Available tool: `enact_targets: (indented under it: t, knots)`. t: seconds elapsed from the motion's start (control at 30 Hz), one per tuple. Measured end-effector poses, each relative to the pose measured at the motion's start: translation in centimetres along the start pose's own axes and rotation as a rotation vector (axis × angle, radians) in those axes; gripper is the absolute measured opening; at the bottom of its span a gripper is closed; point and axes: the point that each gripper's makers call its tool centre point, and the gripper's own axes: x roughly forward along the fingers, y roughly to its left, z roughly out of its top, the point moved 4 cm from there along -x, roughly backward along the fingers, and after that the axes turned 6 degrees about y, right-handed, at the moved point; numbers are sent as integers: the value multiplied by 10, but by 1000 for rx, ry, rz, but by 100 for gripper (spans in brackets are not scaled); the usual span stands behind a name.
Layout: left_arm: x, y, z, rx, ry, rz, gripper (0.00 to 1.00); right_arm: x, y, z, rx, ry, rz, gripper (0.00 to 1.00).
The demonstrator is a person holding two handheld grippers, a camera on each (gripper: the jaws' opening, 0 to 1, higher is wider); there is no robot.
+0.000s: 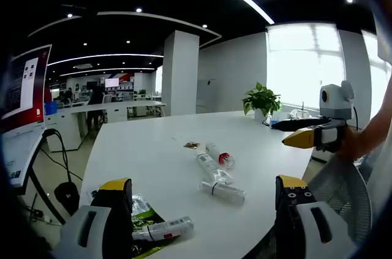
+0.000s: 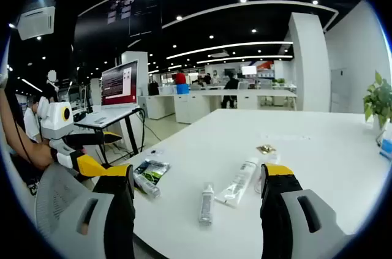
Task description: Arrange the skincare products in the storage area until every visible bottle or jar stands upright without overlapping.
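Note:
Several skincare items lie flat on the white table (image 1: 153, 149). In the left gripper view a clear bottle (image 1: 223, 191) lies nearest, then a white tube (image 1: 211, 166), a red-capped tube (image 1: 220, 156) and a small brown packet (image 1: 192, 145). A green sachet (image 1: 144, 211) and a red-ended tube (image 1: 162, 229) rest by my left jaw. My left gripper (image 1: 203, 183) is open above the near edge, holding nothing. In the right gripper view the clear bottle (image 2: 206, 204) and white tube (image 2: 239, 182) lie between the jaws of my open right gripper (image 2: 199, 170).
A potted plant (image 1: 261, 100) stands at the table's far side. A grey mesh chair back (image 1: 343, 191) sits near the table edge. The right gripper (image 1: 309, 136), held by a hand, hovers beside the table. Desks and a monitor (image 2: 120, 82) stand beyond.

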Motion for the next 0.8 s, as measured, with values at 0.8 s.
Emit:
enact_targets:
  t: [0.8]
  knots:
    - [4,2,-7,3,35,12,100,7,16,-6,-45,44,54,79]
